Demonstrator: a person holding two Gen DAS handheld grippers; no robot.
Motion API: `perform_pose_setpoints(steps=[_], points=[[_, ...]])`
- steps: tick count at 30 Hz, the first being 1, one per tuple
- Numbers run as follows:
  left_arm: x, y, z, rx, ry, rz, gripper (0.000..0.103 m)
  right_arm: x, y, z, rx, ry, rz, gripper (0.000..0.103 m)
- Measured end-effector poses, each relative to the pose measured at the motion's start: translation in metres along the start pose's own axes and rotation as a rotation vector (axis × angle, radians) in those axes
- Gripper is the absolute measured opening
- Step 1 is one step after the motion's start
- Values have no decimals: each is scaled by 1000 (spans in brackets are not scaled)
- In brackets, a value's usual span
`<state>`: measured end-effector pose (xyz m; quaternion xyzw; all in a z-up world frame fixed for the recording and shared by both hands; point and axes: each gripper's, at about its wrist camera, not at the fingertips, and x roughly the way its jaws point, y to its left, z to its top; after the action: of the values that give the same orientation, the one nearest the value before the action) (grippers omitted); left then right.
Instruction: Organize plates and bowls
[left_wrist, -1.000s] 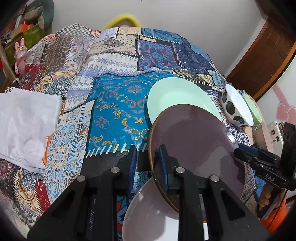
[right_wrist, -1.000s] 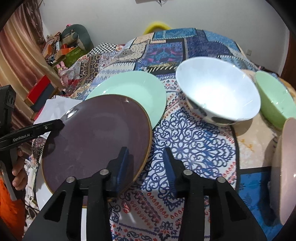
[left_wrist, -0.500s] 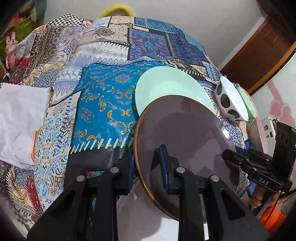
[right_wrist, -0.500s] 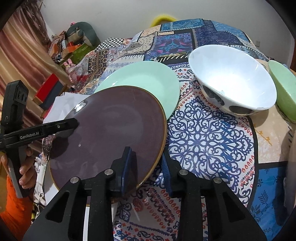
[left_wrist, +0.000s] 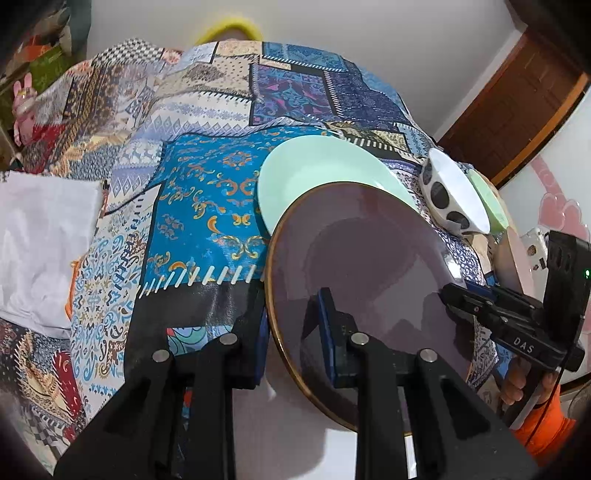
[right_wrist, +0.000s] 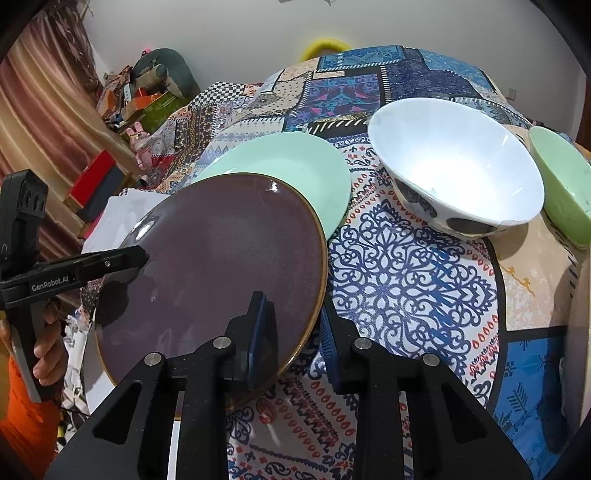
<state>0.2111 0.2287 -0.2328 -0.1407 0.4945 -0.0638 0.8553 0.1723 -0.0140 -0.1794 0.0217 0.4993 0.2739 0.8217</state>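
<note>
Now both claws share load: left claw (left_wrist: 295, 325) clamped on brown plate (left_wrist: 362, 266) near rim, right claw (right_wrist: 291, 332) clamped on opposite edge. Plate held tilted above counter, overlapping mint plate (right_wrist: 295, 162), probably for stacking there.

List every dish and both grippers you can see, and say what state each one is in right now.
brown plate: lifted and tilted, gripped at opposite rims.
left gripper: fingers straddle the plate's rim.
right gripper: fingers straddle the opposite rim.
mint plate: flat on the tablecloth, empty, partly hidden by the brown plate.
white spotted bowl: upright, empty.
green bowl: upright, cut off by the view's edge.
</note>
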Motion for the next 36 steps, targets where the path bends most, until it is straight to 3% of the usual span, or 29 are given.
perform_pose_setpoints(steps=[15,36], points=[[-24,-30,-9,9,-44,-24,24,-29,-5,-9,20,-43,3,25],[-64,-100,-36,67,-73,-35,24,-95,-19,-33,12,-114,-20,25]])
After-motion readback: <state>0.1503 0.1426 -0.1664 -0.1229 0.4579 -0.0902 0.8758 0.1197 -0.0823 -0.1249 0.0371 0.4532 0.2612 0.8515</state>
